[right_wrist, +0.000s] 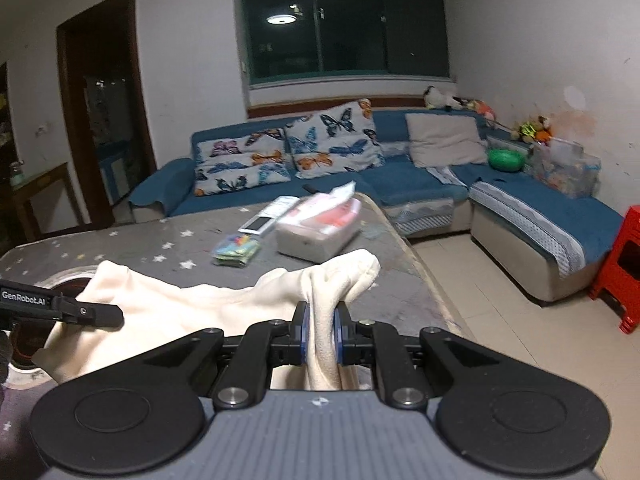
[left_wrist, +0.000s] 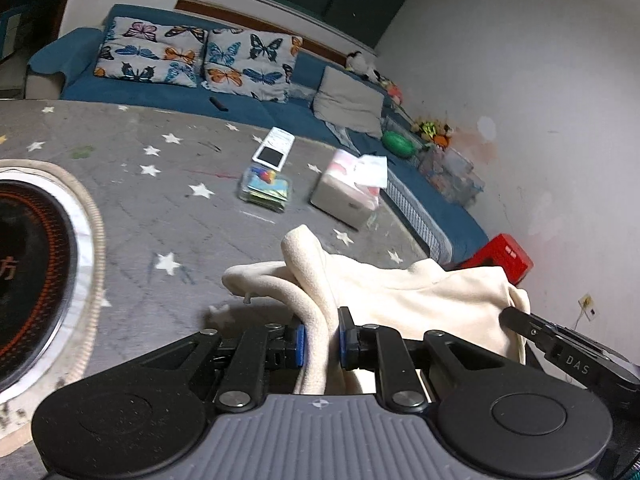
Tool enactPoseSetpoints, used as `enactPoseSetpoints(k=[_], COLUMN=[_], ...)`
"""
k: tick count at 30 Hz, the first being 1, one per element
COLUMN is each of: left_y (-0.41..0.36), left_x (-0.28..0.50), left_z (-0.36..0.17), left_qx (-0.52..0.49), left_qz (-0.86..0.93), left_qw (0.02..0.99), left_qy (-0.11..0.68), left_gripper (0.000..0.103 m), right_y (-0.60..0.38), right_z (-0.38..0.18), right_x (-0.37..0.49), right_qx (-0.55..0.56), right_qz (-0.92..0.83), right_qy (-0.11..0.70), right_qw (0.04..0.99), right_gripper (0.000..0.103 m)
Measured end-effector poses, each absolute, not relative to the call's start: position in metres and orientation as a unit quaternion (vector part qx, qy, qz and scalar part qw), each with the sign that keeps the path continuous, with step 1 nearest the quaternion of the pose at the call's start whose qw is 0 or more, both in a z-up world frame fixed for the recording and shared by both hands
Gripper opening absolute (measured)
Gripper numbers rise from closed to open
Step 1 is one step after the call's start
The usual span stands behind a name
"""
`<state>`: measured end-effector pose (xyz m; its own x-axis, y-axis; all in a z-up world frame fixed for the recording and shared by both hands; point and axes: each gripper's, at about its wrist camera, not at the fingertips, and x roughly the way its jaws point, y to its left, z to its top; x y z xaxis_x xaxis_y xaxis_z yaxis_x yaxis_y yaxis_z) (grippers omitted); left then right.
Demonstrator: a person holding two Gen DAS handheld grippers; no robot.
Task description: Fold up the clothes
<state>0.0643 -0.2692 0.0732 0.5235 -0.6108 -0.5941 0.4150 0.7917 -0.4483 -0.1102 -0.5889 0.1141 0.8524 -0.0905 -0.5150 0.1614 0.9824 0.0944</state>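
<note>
Both claws pinch bunched folds of a cream fleece garment (left_wrist: 420, 292) above the table's (left_wrist: 168, 200) right edge: left claw (left_wrist: 322, 340), right claw (right_wrist: 320, 336). The thick, lumpy grips risk slipping, dropping cloth over that edge.

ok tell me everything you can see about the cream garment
The garment is a cream, fleecy-looking piece, soft and thick, all one colour. It is bunched and stretched between both grippers over the grey star-print table. The left gripper is shut on one bunched part, the right gripper on another, and a rounded end of fabric sticks up past each gripper's fingers. Between them the cloth sags in loose folds. Whether its underside rests on the table cannot be told.
</note>
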Motion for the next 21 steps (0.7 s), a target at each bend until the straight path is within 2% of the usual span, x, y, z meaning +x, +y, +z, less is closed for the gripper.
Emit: enactPoseSetpoints(k=[21], left_y=[-0.300], left_x=[0.070], left_z=[0.044], left_qx=[-0.063], left_qz=[-0.287], left_qw=[0.860], left_qy=[0.417], left_gripper=[0.017], right_y=[-0.610], right_z=[0.066], right_x=[-0.105], right_qx=[0.077], right_qz=[-0.091], right_qy=[0.312], right_qw=[0.943], right_gripper=[0.011])
